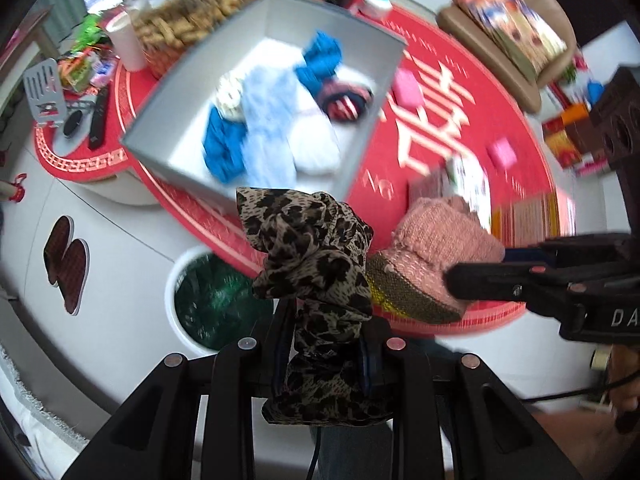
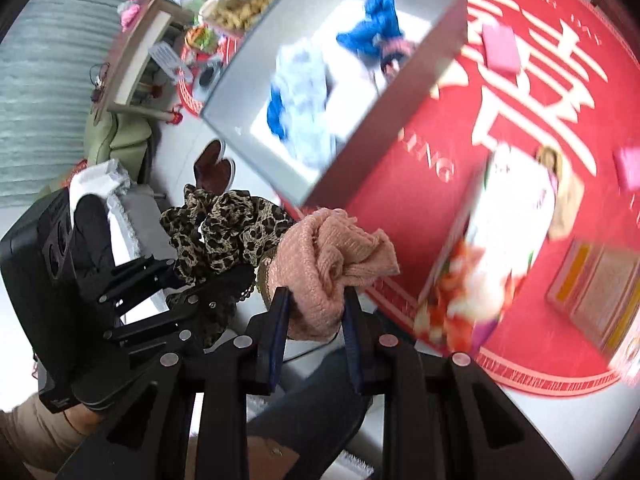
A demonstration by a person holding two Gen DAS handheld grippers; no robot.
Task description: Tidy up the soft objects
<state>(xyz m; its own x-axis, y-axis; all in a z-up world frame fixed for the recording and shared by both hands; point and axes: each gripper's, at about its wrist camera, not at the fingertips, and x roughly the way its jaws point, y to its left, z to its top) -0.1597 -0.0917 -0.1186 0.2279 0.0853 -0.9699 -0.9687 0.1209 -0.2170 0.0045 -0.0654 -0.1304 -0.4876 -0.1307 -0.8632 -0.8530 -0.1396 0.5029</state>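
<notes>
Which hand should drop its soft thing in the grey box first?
Probably the left. The left gripper, shut on the leopard scarf, hangs just at the grey box near wall. The right gripper, holding the pink knit, sits further off to the side.

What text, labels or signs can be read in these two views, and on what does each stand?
"DA": white letters on the right tongs' black body, cut off at the frame edge.
"NG": white letters on the red mat, the rest hidden.
Large white character on that mat: sharp but partly covered.
Printing on the boxes and packets: too blurred.
</notes>
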